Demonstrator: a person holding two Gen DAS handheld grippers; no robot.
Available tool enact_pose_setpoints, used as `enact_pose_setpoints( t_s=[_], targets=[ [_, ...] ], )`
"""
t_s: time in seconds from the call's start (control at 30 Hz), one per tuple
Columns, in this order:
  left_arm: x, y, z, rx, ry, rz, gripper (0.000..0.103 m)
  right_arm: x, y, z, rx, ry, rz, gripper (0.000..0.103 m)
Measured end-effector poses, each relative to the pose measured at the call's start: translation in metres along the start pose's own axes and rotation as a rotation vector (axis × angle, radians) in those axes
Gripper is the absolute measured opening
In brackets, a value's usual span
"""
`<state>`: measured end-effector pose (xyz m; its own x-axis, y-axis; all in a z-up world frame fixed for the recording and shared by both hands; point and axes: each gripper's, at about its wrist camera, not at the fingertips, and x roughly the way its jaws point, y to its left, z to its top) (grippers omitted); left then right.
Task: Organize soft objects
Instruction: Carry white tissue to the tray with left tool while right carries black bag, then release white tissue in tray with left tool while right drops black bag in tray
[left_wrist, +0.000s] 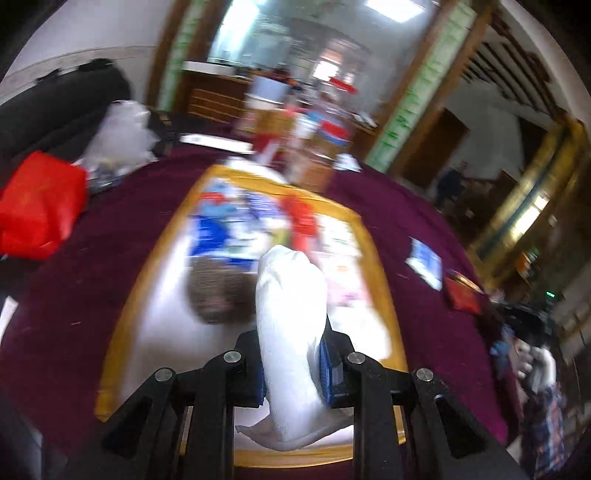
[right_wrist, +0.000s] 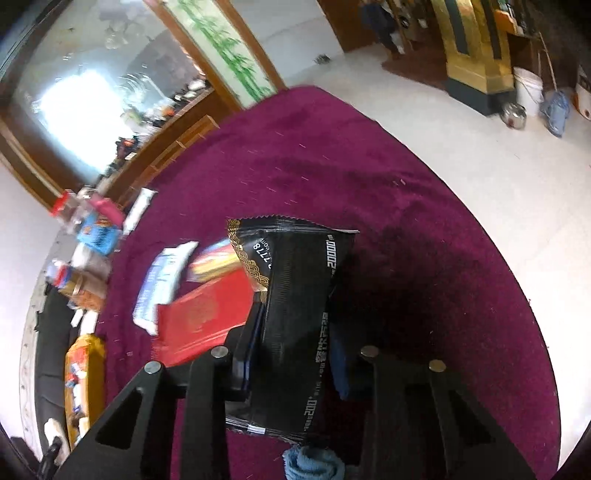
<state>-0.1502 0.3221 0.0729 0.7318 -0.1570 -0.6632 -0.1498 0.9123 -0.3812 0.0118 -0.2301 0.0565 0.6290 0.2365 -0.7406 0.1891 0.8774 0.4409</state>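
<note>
Above the maroon cloth (right_wrist: 369, 166), the left gripper (left_wrist: 291, 365) clamps a white sock (left_wrist: 291, 314), the right gripper (right_wrist: 291, 354) a black packet (right_wrist: 295, 295).

Black foil snack packet with gold scale pattern (right_wrist: 295, 314): white print, "20000" read near upper edge, "7778" fragment beside gold band, "200+" near lower end. Chinese characters printed along side, illegible. Other labels blurred.

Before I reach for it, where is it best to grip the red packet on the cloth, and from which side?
Probably the red packet is best taken by its near short edge, coming from above at a slant. It lies flat on the purple cloth, so the fingers need an edge. Its left side touches a blue-white packet. The right gripper must first release the black packet.
</note>
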Motion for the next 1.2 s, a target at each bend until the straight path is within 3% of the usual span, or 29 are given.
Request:
enact_pose_setpoints(
  t_s=[0.2,0.37,0.5,0.53,0.63,0.77,1.03,1.2],
  targets=[
    [0.021,0.027,-0.006,-0.047,0.038,0.076,0.022,-0.037,0.045,-0.015,-0.066,-0.011,0.145,0.031],
    [0.030,0.028,-0.013,-0.028,0.069,0.137,0.022,-0.041,0.114,-0.045,-0.206,0.053,0.246,0.031],
    [0.035,0.028,-0.015,-0.008,0.079,0.197,0.030,-0.035,0.179,-0.080,-0.329,0.134,0.333,0.031],
    [0.036,0.028,-0.015,-0.008,0.087,0.190,0.032,-0.033,0.197,-0.093,-0.362,0.162,0.366,0.031],
    [0.036,0.025,-0.014,-0.012,0.094,0.136,0.050,-0.026,0.244,-0.125,-0.455,0.233,0.442,0.031],
    [0.021,0.021,-0.010,-0.029,0.033,0.104,0.072,-0.017,0.300,-0.171,-0.610,0.314,0.517,0.031],
    [-0.029,0.048,-0.004,-0.121,-0.142,0.046,0.076,0.000,0.378,-0.257,-0.953,0.447,0.606,0.031],
    [-0.031,0.063,-0.006,-0.153,-0.149,0.025,0.076,0.021,0.406,-0.305,-1.159,0.568,0.571,0.032]
  ],
)
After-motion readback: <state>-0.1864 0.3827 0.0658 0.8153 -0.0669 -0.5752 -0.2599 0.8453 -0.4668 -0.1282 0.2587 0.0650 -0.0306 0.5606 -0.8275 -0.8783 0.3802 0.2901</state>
